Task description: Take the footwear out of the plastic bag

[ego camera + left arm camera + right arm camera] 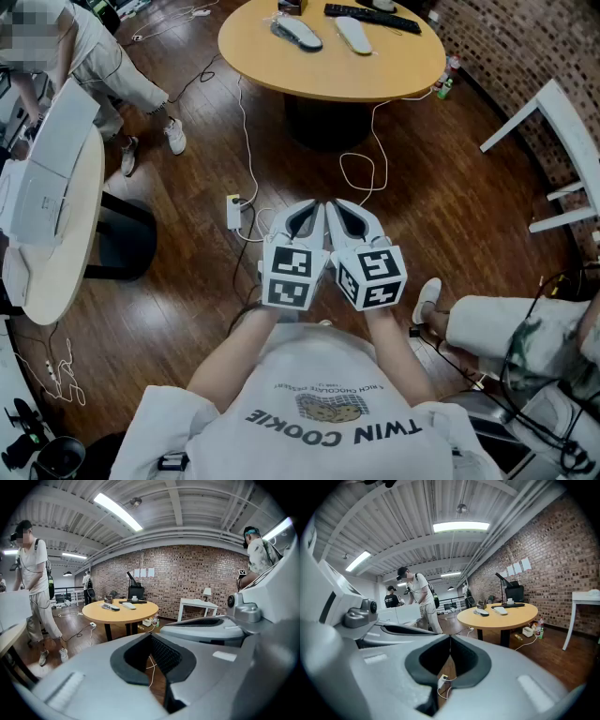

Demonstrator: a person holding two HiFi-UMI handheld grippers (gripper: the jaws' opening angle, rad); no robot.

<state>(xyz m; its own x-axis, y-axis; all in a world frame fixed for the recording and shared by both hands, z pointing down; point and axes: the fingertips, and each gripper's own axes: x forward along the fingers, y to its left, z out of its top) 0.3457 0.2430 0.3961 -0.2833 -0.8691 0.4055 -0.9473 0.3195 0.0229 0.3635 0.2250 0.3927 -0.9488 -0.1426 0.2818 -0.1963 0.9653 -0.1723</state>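
**A:** Head view first. Where are the two tools?
**B:** The left gripper (312, 208) and the right gripper (341, 208) are held side by side just in front of the person's chest, with their tips close together above the wooden floor (187, 244). A white power strip (233, 212) lies on the boards just left of them.
**A:** And the footwear?
**B:** It's far off on the round table (328, 75). Two pale, flat pieces of footwear (296, 33) lie side by side towards its far edge, near a black keyboard (372, 18) and well apart from both tools.
**A:** Left gripper view?
**B:** The left gripper (151, 635) is clenched, pads meeting at the tip with nothing between them. Only floor and a white cable show through the gap behind. The right gripper (206, 623) sits close on its right. The round table (122, 614) stands far ahead, with the footwear (111, 607) on top.
**A:** Right gripper view?
**B:** The right gripper (450, 638) is also closed tight and empty. The power strip (442, 680) shows through the gap behind its pads. The round table (501, 617) is far to the right, still carrying the footwear (482, 612).
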